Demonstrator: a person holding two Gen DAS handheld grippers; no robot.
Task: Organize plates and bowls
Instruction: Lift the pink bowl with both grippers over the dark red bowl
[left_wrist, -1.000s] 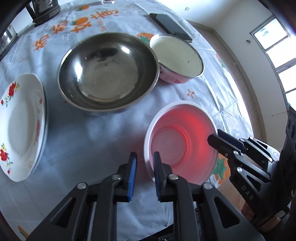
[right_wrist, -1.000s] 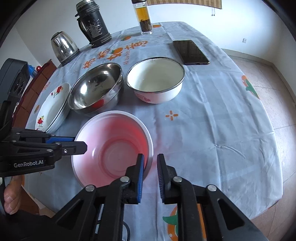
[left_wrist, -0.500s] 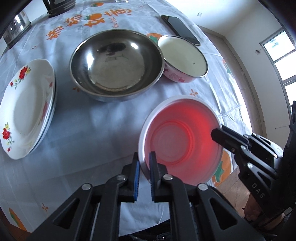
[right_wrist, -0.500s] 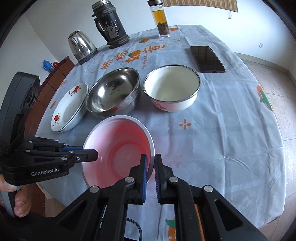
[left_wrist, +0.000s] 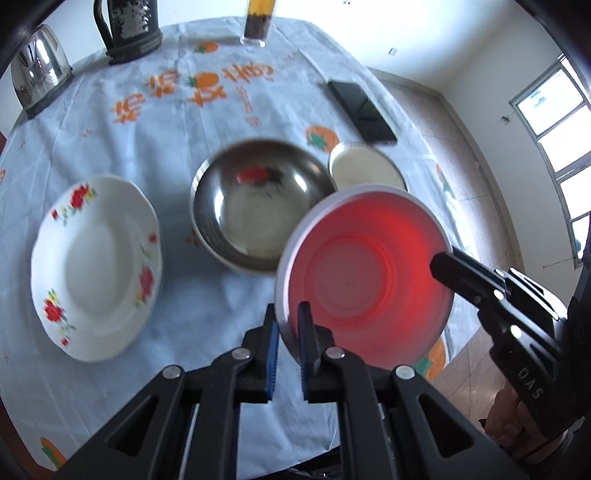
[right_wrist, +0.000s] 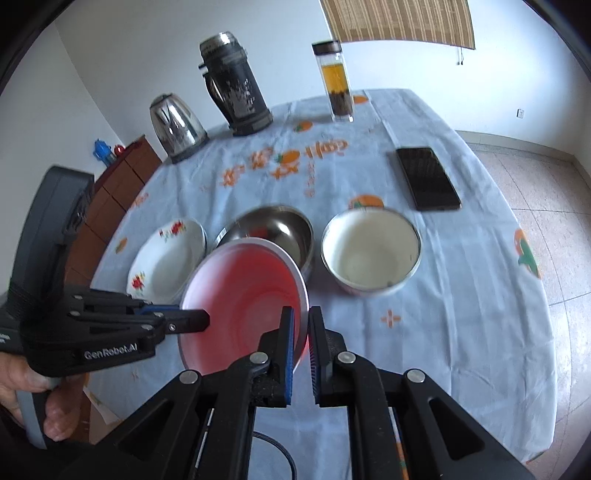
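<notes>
The round red plastic bowl with a white rim (left_wrist: 365, 273) hangs tilted in the air above the worktop (left_wrist: 155, 122), which is draped in a pale blue cloth printed with oranges; the left gripper (left_wrist: 288, 325) is clenched on the bowl's near rim, one blue pad inside and one outside; the right gripper (right_wrist: 300, 325) grasps the opposite rim in the same way. Under and behind the bowl stands a round stainless steel bowl (left_wrist: 255, 206), partly covered by it in both views; just right of that sits a white enamel bowl with a metal rim (right_wrist: 369, 254); on the left lies a white scalloped plate with red flowers (left_wrist: 96, 266). Farther back are a black smartphone (right_wrist: 428, 177), a steel kettle (right_wrist: 177, 125), a dark thermos jug (right_wrist: 232, 85) and a glass tea bottle (right_wrist: 336, 81).
</notes>
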